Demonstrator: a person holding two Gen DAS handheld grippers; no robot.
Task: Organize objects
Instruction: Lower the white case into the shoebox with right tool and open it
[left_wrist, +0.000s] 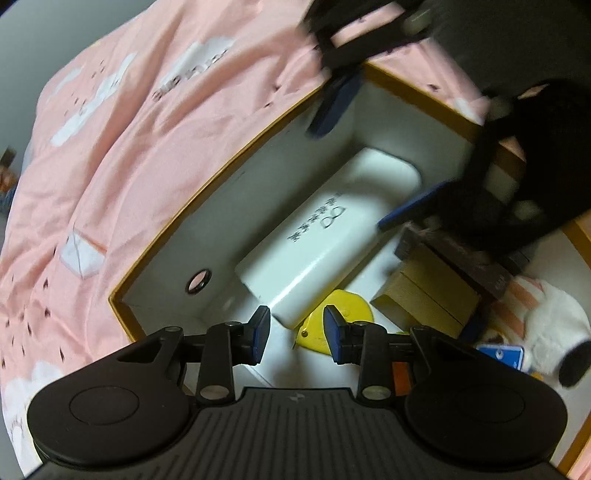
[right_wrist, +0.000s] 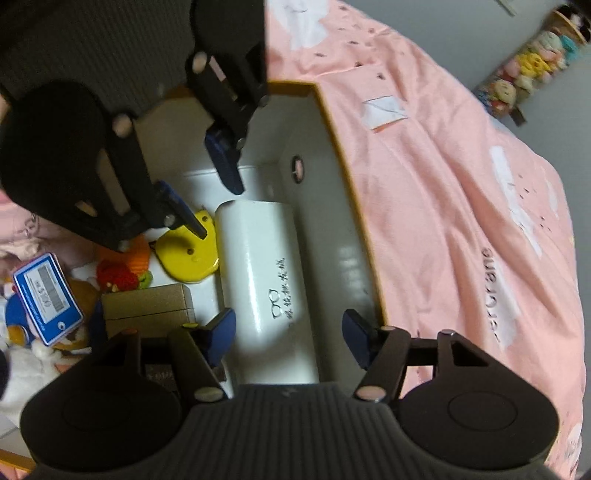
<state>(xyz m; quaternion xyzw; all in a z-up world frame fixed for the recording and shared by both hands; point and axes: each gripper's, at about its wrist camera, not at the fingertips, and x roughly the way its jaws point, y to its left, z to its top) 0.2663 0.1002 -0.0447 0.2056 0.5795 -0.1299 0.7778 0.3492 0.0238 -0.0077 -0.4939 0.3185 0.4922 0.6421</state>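
Two hand-held grippers hover over an open box (left_wrist: 155, 266) with orange edges and white inner walls, which rests on a bed covered by a pink quilt (left_wrist: 147, 129).

My left hand-held gripper (left_wrist: 295, 338) has its blue-padded jaws apart and holds nothing. Directly ahead of its fingertips lies a white glasses case (left_wrist: 328, 236), lengthwise along the box wall, with black printed characters on its upper face. A yellow tape measure (left_wrist: 332, 317) lies on the box floor just beside the near end of the case, seen between and just beyond the two fingertips. To the right of the case sits a gold box (left_wrist: 432, 295), with a dark flat item lying on top of it.

My right hand-held gripper (right_wrist: 288, 336) also has its jaws spread, clamped on nothing. The white glasses case (right_wrist: 266, 280) lies between and below its two fingers; I cannot tell whether either pad touches it. In the left wrist view this gripper is motion-blurred, with its blue pads on either side of the far end of the case.

From the right wrist view, the gold box (right_wrist: 147, 306) stands left of the case, and the yellow tape measure (right_wrist: 188, 254) lies beyond it, beneath the left hand-held gripper. A blue and white card (right_wrist: 48, 299) and soft toys lie further left. A round hole (right_wrist: 297, 169) is cut in the end wall of the box.
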